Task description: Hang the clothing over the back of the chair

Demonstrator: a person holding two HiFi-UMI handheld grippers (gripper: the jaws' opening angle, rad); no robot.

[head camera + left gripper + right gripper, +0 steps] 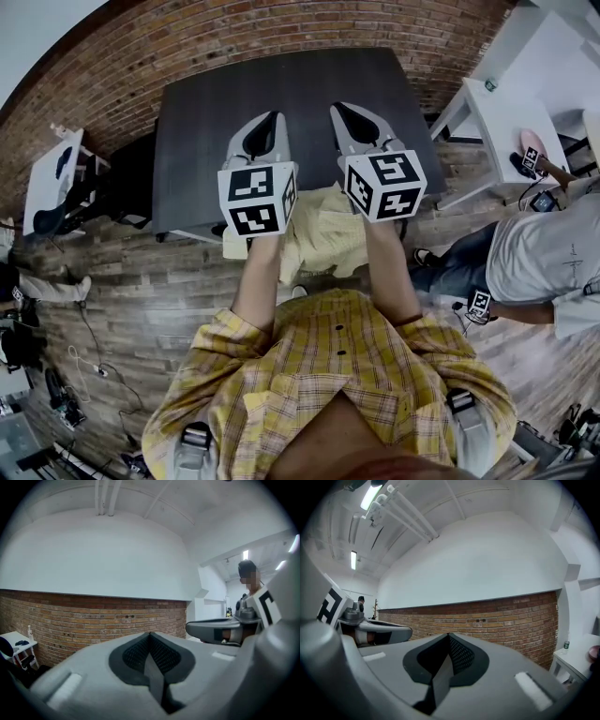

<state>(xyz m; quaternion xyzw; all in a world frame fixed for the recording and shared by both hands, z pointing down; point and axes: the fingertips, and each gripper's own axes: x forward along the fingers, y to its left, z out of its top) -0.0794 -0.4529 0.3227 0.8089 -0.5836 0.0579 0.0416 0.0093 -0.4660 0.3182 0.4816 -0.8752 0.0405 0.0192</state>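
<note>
Lying in soft, crumpled folds, the pale yellow clothing (323,239) sits just at the near edge of the dark bench (281,84), below the two marker cubes. What it rests on is hidden. The bench is a flat, matte charcoal rectangle with a bare top.

The left gripper (273,116) and the right gripper (337,106) are smooth grey plastic shells that taper to a rounded point, each with a black recess lined with mesh-textured pads. Both are held side by side over the near half of the bench, apart from each other, tips pointing across it towards the brick wall (187,37). In the left gripper view the fingers (135,654) are pressed together along a single seam with nothing between them. In the right gripper view the fingers (461,654) meet in the same way and are also empty. The person's forearms reach out straight from the rolled sleeves of a yellow plaid shirt (347,375).

Beyond the far edge of the bench runs rough red brick under a plain white upper wall. Under the bench lies a wood plank floor (141,300). To the right of the bench stand a white side table (525,94) and another person (544,253) in a grey top.
</note>
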